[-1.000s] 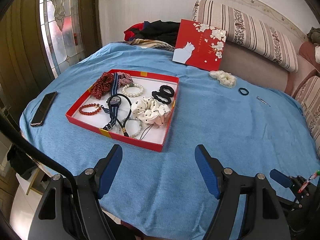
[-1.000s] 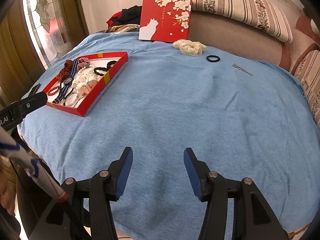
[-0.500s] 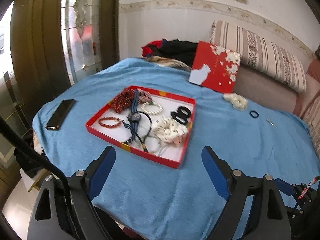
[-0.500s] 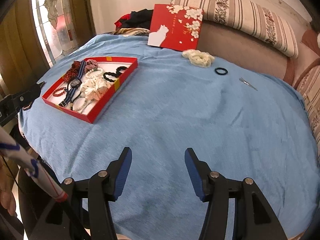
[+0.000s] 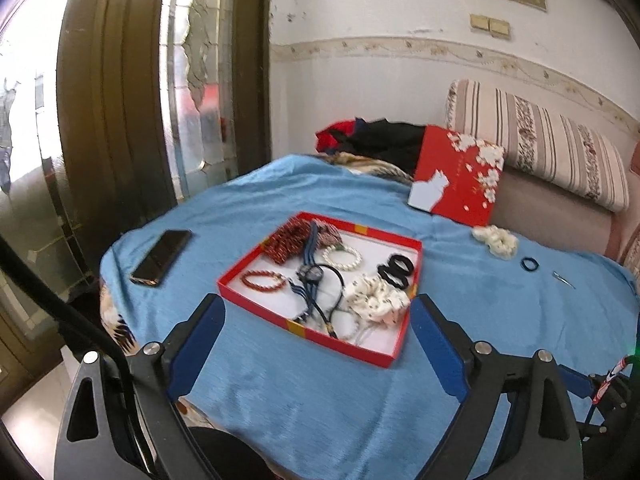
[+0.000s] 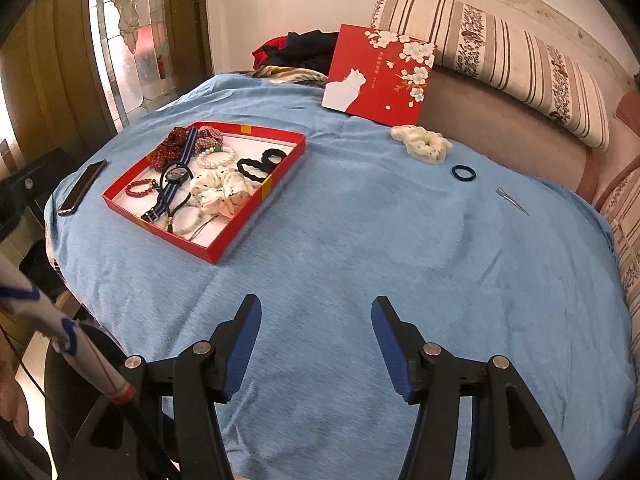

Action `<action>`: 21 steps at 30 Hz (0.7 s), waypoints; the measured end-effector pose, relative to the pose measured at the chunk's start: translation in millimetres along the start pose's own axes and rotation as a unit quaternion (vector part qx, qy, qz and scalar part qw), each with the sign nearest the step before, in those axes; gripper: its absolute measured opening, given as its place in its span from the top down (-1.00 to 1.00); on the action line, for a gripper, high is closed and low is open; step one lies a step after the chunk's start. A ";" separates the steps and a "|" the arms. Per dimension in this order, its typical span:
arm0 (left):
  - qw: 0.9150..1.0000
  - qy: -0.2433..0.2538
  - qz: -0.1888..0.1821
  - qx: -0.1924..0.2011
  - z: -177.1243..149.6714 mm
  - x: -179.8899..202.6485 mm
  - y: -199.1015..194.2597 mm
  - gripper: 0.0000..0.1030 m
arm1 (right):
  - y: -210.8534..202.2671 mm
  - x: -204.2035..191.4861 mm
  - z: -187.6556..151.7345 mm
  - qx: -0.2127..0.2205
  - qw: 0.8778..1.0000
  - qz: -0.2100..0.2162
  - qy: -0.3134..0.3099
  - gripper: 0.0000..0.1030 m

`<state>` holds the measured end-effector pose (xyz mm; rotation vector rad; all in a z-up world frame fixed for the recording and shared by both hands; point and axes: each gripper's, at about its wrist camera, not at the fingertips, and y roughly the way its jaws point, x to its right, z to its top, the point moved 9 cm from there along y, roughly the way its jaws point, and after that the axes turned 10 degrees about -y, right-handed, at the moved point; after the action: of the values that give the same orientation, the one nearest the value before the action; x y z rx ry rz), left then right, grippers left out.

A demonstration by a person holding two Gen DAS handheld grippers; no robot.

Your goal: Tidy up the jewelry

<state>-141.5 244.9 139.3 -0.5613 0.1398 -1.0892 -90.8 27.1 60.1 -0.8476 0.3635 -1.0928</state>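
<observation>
Blue cloth [image 6: 360, 240] spread over a rounded surface, backed by a striped cushion [image 6: 500, 52] and a white wall; patterned glass door [image 5: 192, 92] to the left. Red tray [image 6: 244, 220] on the left part of the cloth, lined white, holding a mix of pieces — red bead bracelet [image 5: 262, 281], pearl bracelet [image 5: 341, 257], striped-strap watch [image 5: 310, 274], red patterned scrunchies [image 5: 288, 240], white dotted scrunchie [image 5: 376, 300], black wavy hair ties [image 5: 396, 268]. Red lid [image 6: 380, 76] with white cat and blossoms, leaning upright at the far edge of the cloth. Outside the tray, on the cloth near the lid: cream scrunchie [image 6: 422, 144], then a dark hair tie [image 6: 464, 172], then a thin metal clip [image 6: 512, 200], each apart from the next. Black phone [image 5: 162, 257] flat on the cloth, left of the tray.

Left gripper [image 5: 316, 328] — blue-padded jaws spread wide, nothing between them, hovering at the tray's near edge. Right gripper [image 6: 316, 336] — jaws likewise parted and empty, above bare cloth, well apart from the tray and from the loose pieces.
</observation>
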 end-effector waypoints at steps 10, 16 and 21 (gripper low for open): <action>0.999 -0.009 0.011 0.039 18.7 -14.0 -17.3 -0.97 | -0.8 -3.9 1.7 -0.001 1.000 0.002 0.000 -0.21; 0.999 0.017 0.023 0.022 7.6 -12.0 -8.8 -0.97 | -1.0 -9.9 9.0 0.001 1.000 0.005 -0.005 -0.23; 0.999 0.028 0.014 -0.020 -8.3 -9.5 3.0 -0.97 | 1.6 -17.0 15.2 0.000 1.000 0.005 -0.015 -0.24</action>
<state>-146.7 251.1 129.2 -0.5633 0.2178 -1.0765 -87.6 49.0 66.3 -0.8616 0.3419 -1.0696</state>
